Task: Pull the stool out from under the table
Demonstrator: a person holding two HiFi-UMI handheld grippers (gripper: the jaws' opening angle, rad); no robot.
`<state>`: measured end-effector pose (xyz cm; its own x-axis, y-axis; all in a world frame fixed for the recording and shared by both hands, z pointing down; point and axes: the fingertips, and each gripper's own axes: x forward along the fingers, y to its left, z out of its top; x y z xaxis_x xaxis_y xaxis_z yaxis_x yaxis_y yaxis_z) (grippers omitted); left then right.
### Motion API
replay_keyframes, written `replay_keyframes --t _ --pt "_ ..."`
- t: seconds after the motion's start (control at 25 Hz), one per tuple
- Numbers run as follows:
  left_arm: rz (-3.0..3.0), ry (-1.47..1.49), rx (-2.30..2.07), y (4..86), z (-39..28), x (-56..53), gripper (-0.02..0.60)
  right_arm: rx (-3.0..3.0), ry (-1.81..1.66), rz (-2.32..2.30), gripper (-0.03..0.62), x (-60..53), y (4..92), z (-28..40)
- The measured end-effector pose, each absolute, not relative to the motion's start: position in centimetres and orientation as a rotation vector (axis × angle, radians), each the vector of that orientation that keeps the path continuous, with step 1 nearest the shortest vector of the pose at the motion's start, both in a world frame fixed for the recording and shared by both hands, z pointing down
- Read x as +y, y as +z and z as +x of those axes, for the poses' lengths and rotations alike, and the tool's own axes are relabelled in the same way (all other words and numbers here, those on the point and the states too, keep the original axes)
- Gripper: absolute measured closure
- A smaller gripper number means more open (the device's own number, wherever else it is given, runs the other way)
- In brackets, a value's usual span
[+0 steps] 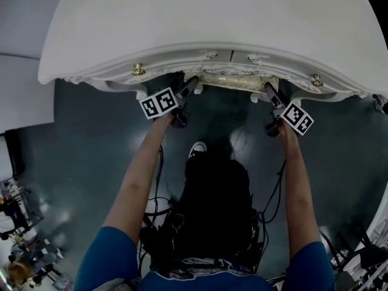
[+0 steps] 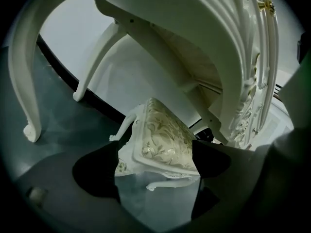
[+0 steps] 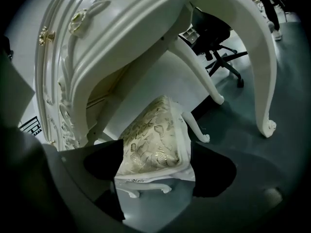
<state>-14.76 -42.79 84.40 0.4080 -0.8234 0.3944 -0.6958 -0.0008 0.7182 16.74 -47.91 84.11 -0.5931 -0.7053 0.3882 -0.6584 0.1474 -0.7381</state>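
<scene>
The stool (image 1: 235, 78) sits tucked under the table (image 1: 212, 17), with only a strip of its cushion showing below the table's front edge. At the table's front left, the left gripper (image 1: 193, 86) reaches under that edge. Its jaws are spread wide, framing the seat but not pressing on it. At the front right, the right gripper (image 1: 268, 90) does the same, also gaping. I'd call this the reach-in. Next, both should clamp the seat rim, then draw evenly back from the table.

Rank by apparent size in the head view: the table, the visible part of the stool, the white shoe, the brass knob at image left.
1. table
2. stool, mostly hidden
3. white shoe
4. brass knob, only slightly smaller
</scene>
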Motion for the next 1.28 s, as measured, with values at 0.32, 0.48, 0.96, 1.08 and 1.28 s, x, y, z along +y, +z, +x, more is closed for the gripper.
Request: replay_keyframes --t 0.32,0.48,0.96,1.08,1.28 --pt "1.777 -0.137 -1.28 86.6 -13.8 -44.8 0.092 2.381 -1.444 -1.4 0.157 -48.9 85.7 16.3" --pt "1.801 -0.172 -1.231 86.2 -13.1 -46.3 0.136 2.393 -1.441 -1.375 0.156 -48.8 85.8 16.3" --pt "1.796 -0.139 -1.309 85.6 -12.9 -44.9 0.192 2.504 -1.405 -1.357 0.244 -48.1 85.2 16.4" --pt "1.776 -0.129 -1.31 85.8 -12.7 -43.3 0.192 2.517 -1.438 -1.347 0.246 -46.6 85.4 16.6" --pt "1.752 -0.07 -1.28 86.2 -12.5 -39.6 0.19 2.519 -1.51 -1.352 0.247 -42.5 85.8 16.8"
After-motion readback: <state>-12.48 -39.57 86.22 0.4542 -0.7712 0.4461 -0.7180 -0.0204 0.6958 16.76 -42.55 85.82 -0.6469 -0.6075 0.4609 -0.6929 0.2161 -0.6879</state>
